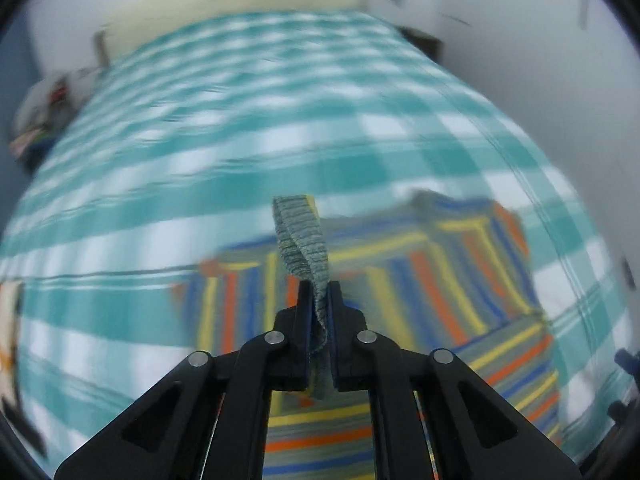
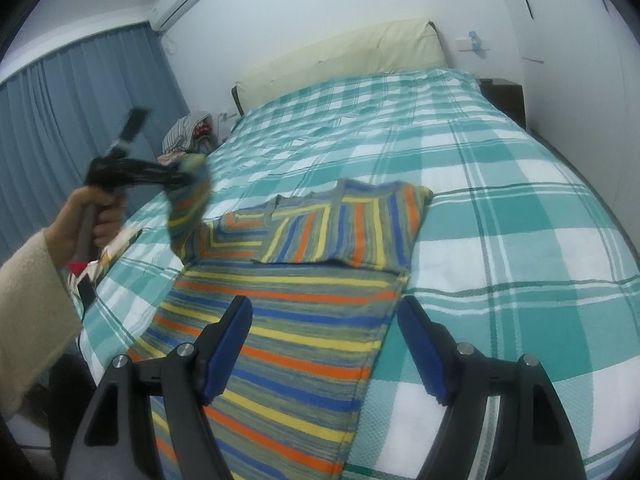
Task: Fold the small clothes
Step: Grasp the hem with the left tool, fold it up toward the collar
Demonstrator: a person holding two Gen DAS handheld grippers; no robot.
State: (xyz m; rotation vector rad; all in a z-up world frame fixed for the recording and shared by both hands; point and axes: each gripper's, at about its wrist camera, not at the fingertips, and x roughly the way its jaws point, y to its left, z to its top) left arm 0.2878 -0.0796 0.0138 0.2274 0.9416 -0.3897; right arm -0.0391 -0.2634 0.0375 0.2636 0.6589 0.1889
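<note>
Striped knit, one sweater (image 2: 288, 320), lies on the green-checked bedspread (image 2: 520, 208) just ahead of and below the right gripper (image 2: 324, 344), whose jaws are spread over the hem with nothing between them. The left gripper (image 1: 320, 300) is pressed together on the ribbed cuff (image 1: 300, 236) of one sleeve (image 2: 192, 204), lifted off the bed; the other sleeve already lies folded across the chest. The thin pinch could slip as the sleeve swings over, or drag the unpinned body askew. Two grippers, one garment.
</note>
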